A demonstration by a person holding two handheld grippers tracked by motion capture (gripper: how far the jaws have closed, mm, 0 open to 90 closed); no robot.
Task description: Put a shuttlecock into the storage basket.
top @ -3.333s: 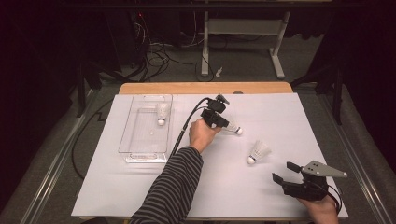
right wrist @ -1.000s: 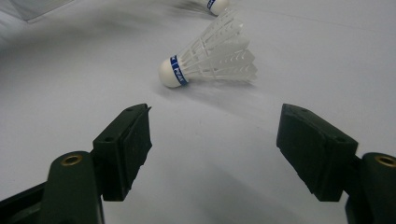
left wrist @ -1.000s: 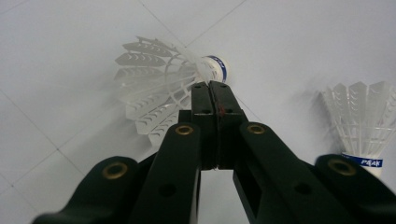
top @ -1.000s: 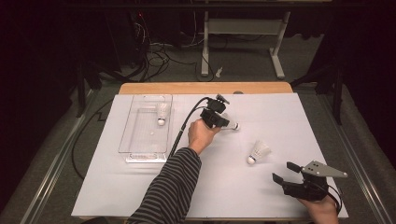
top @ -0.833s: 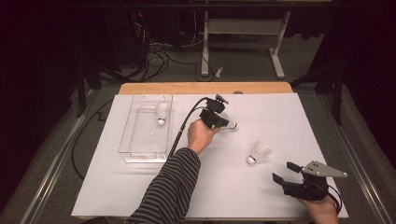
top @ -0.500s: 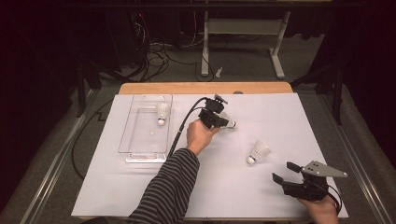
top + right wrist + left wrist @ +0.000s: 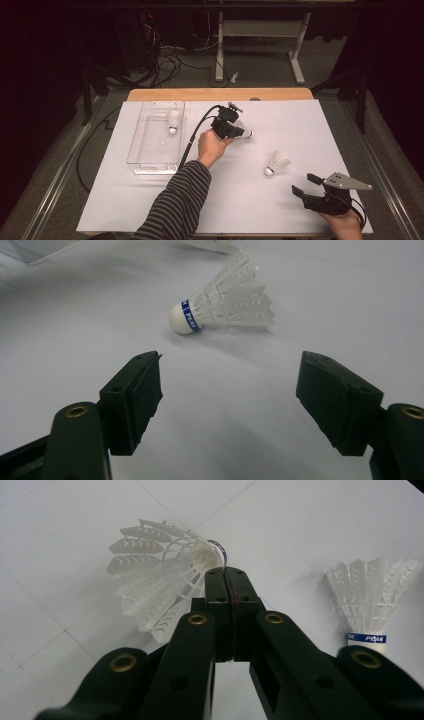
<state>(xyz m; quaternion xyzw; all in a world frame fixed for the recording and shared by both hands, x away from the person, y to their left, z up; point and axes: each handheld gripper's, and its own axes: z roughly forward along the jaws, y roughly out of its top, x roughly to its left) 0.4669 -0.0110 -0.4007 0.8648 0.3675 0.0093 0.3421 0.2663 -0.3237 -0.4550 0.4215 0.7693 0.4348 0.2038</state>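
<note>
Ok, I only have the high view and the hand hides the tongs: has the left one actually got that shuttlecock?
Observer: Yes; the left tongs are shut, pinching the shuttlecock near its blue-banded end.
Operator: Any markings on the second shuttlecock?
Observer: A blue band with white lettering wraps its cork.
Operator: Does it face the right tongs?
Observer: Sideways; it lies across in front of their open jaws, untouched.
</note>
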